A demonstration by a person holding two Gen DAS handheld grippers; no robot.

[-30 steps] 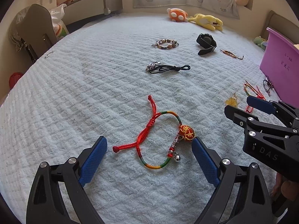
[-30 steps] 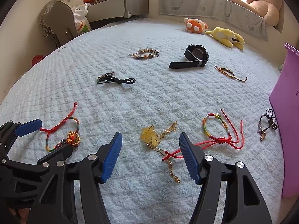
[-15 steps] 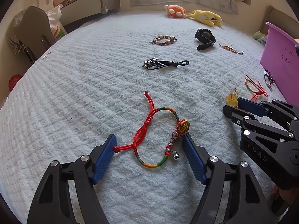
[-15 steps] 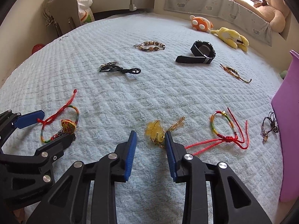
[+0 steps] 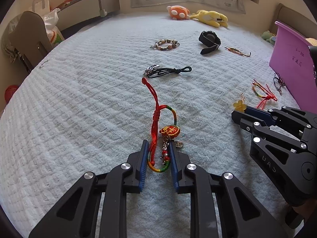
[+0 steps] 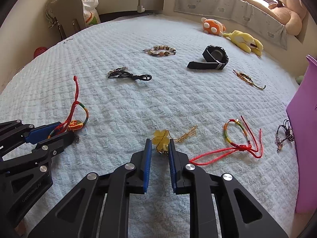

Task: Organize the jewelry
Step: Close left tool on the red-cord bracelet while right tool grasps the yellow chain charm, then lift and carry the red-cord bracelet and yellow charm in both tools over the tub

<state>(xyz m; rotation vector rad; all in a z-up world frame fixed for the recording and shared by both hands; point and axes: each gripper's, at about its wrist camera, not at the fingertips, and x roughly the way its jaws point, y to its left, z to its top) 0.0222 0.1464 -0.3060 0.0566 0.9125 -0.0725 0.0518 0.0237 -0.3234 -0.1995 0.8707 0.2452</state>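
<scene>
On the pale blue bedspread (image 5: 89,99), a red and rainbow cord bracelet with a red embroidered charm (image 5: 170,130) lies squeezed into a narrow loop. My left gripper (image 5: 158,148) is closing on it, and both blue pads press its near end. In the right wrist view the same bracelet (image 6: 76,124) shows in the left gripper (image 6: 57,132). My right gripper (image 6: 159,146) is closing on a gold chain necklace with a yellow flower pendant (image 6: 160,137), pinched between its pads. The left wrist view shows the right gripper (image 5: 243,113) beside that pendant (image 5: 239,105).
A purple box (image 6: 303,138) stands at the right edge, a dark cord charm (image 6: 285,133) beside it. A second rainbow bracelet (image 6: 237,134), a thin brown bracelet (image 6: 248,79), a black watch (image 6: 215,56), a bead bracelet (image 6: 160,50) and a black cord necklace (image 6: 128,76) lie farther off.
Both pairs of jaws have narrowed from wide apart. The left pads have squeezed the round bracelet into a thin loop. The right pads have come in around the pendant and chain.
</scene>
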